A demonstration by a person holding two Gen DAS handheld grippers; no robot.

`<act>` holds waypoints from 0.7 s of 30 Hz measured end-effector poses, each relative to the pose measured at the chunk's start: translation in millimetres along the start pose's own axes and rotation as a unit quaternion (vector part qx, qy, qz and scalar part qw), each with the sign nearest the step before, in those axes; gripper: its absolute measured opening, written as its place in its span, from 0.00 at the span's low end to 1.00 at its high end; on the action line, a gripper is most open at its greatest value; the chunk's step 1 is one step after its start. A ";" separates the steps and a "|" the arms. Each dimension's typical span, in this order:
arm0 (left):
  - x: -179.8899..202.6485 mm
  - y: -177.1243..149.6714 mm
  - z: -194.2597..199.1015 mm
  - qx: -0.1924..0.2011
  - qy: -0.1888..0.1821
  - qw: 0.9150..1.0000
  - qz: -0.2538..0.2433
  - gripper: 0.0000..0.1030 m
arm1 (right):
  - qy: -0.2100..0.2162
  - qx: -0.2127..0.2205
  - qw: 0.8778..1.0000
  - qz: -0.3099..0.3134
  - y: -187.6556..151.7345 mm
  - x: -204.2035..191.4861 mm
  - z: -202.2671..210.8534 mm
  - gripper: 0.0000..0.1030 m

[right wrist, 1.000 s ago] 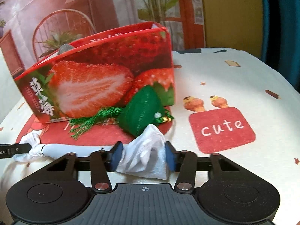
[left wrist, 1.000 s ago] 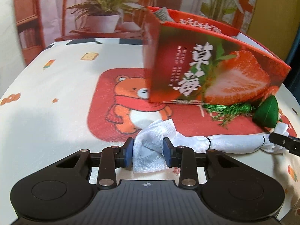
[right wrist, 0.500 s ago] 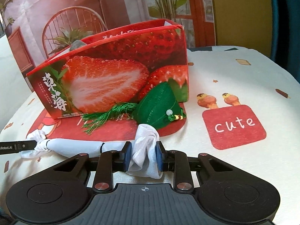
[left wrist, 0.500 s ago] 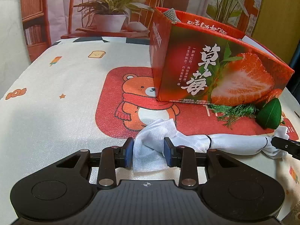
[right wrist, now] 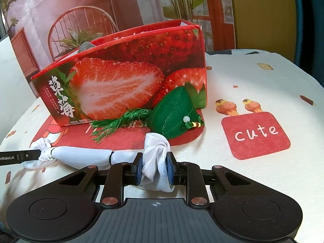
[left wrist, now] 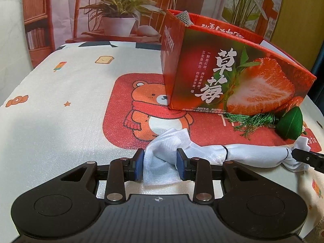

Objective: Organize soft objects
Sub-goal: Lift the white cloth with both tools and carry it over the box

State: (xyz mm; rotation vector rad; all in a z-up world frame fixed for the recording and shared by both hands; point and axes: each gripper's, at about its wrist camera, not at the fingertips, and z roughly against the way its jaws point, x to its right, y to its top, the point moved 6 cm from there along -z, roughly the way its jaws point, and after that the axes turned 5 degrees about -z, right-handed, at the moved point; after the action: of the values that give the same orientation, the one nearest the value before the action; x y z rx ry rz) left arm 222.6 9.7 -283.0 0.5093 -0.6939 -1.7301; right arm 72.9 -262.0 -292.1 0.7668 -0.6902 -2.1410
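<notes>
A long white mesh pouch (left wrist: 251, 155), tied with black bands, lies on the tablecloth before a red strawberry box (left wrist: 239, 75). My left gripper (left wrist: 160, 163) is shut on its loose left end. My right gripper (right wrist: 154, 167) is shut on its other end, and the pouch (right wrist: 81, 155) stretches leftward between them. A green cloth dumpling with a tassel (right wrist: 174, 113) lies against the box (right wrist: 121, 77); it also shows in the left wrist view (left wrist: 290, 126). A grey soft item (left wrist: 183, 17) sticks out of the box top.
The tablecloth has a red bear patch (left wrist: 141, 109) and a red "cute" patch (right wrist: 256, 134). A potted plant (left wrist: 119, 18) and a chair stand behind the table. The table's edge falls away at the right (right wrist: 303, 85).
My right gripper has closed on the pouch's end and pulled back a little. Both views have drawn back from the box. The pouch is pulled straighter.
</notes>
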 end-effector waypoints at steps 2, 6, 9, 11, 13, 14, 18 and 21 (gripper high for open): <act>1.4 1.8 3.2 0.003 0.002 1.000 -0.008 0.20 | 0.000 0.001 1.000 -0.002 1.8 -0.3 1.4 0.17; 2.6 8.5 13.7 0.016 0.004 1.000 -0.019 0.09 | 0.021 0.017 1.000 0.000 11.6 -5.3 10.9 0.13; -0.6 15.4 24.3 0.032 0.003 0.999 -0.015 0.08 | 0.035 0.036 0.999 0.013 21.0 -12.9 20.6 0.12; -2.3 22.8 33.7 0.049 0.002 0.999 -0.014 0.08 | 0.045 0.051 0.997 0.021 30.1 -18.1 27.9 0.12; -2.6 33.5 45.1 0.070 0.003 0.997 -0.015 0.08 | 0.054 0.066 0.996 0.028 41.1 -22.4 35.2 0.12; -2.5 40.3 50.8 0.082 0.003 0.996 -0.017 0.08 | 0.058 0.073 0.995 0.031 47.1 -24.4 38.5 0.12; 0.2 72.8 74.4 0.133 0.008 0.991 -0.023 0.08 | 0.069 0.104 0.991 0.044 76.0 -33.4 51.4 0.12; 7.4 98.9 87.2 0.167 0.011 0.985 -0.031 0.08 | 0.075 0.126 0.988 0.051 101.3 -38.6 58.8 0.12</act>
State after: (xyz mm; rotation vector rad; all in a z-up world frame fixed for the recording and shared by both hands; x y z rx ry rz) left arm 233.7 1.3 -151.7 0.7864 -0.9676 -1.6704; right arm 99.5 -276.7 -172.6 0.9925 -0.9095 -1.9029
